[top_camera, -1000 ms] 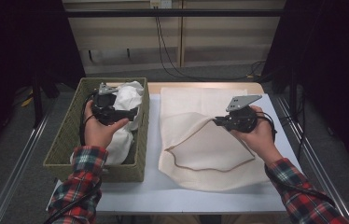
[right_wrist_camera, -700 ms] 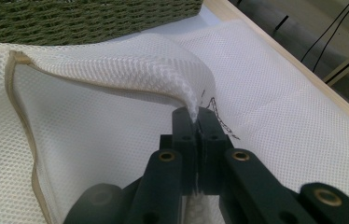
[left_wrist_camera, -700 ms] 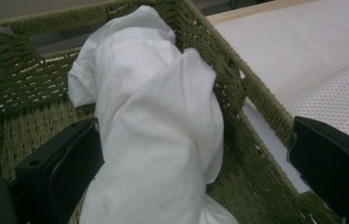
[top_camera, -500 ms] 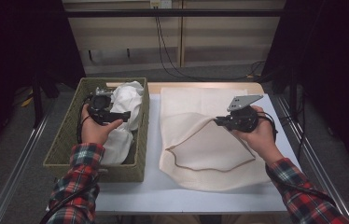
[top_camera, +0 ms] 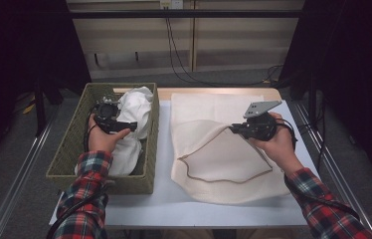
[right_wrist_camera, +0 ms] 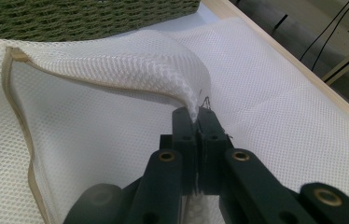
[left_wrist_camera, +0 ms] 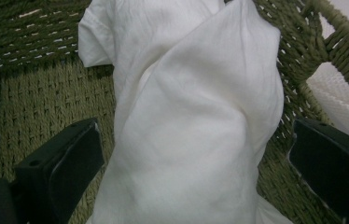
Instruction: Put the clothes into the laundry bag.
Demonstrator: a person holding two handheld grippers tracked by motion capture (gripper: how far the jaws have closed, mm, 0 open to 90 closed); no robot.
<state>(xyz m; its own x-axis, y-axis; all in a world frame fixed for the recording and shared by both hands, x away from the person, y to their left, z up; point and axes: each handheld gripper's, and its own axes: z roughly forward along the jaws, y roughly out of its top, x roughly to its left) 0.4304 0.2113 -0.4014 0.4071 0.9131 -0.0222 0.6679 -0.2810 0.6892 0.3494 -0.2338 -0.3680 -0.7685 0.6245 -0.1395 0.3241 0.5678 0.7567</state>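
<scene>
A white cloth lies bunched in the green woven basket at the table's left. My left gripper is low inside the basket and open. In the left gripper view its jaws stand wide on either side of the cloth, not pressing on it. A cream mesh bag lies flat on the table to the right. My right gripper is shut on the bag's upper mouth edge. In the right gripper view the pinched mesh layer arches up from the fingertips, so the mouth gapes toward the basket.
The basket's woven wall stands just beyond the bag's mouth. The white table top has a wooden far edge. Past it are cables and a low shelf on the floor. Metal rails run along both sides of the table.
My left hand has sunk lower into the basket and come closer to the white cloth. The right hand and the lifted bag edge have kept still.
</scene>
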